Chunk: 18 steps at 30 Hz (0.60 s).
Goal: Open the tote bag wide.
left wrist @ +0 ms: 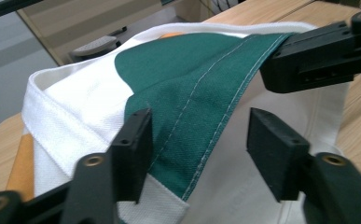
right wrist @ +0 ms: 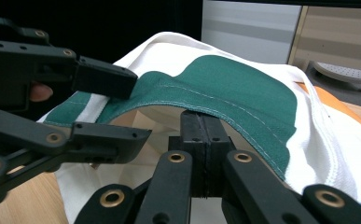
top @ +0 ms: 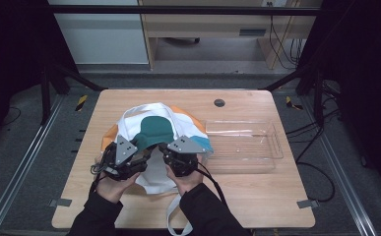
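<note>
Nearest the person, the right gripper has its jaws pinched tight on the green hem of the cloth bag, holding its mouth up off the wooden table. Just beside it, the left gripper stands part open astride the same hem, its pads not yet pressing. I'd worry the left jaws close on one layer only, or miss the edge as it sags, and the mouth collapses. Beyond, right of the bag, sits a clear plastic tray.

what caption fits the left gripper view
Left tool open around the bag's green hem; right tool clamps it beyond.
</note>
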Available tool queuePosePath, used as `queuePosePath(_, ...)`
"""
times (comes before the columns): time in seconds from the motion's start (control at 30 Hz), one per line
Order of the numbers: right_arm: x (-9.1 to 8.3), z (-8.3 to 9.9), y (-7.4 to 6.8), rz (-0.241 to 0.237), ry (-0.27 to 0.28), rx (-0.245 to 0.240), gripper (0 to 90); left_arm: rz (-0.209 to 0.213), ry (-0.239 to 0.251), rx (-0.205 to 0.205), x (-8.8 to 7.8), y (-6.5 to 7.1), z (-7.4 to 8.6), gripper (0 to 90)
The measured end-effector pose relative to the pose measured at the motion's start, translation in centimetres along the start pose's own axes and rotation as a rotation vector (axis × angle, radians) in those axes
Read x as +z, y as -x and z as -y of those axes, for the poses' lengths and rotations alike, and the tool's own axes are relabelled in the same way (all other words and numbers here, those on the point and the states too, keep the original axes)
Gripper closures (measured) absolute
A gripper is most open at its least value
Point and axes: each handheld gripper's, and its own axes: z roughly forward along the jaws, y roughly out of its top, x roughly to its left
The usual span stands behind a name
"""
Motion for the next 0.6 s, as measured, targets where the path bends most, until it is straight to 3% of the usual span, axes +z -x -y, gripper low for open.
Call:
queuePosePath(0.1, 0.03, 0.03, 0.00, -0.003, -0.004, -0.007, 90.0, -0.025, -0.016, -0.002, 0.16, 0.01, 0.04, 53.5)
queuePosePath(0.3, 0.14, 0.04, -0.05, -0.010, -0.006, -0.014, 90.0, -0.035, -0.036, 0.013, 0.37, 0.23, 0.21, 64.0)
queuePosePath(0.4, 0.13, 0.06, -0.18, -0.015, -0.003, -0.018, 90.0, -0.013, -0.038, 0.003, 0.53, 0.24, 0.25, 75.1)
queuePosePath(0.6, 0.16, 0.50, -0.27, -0.031, -0.015, -0.022, 90.0, 0.011, -0.030, -0.038, 0.52, -0.28, 0.49, 85.6)
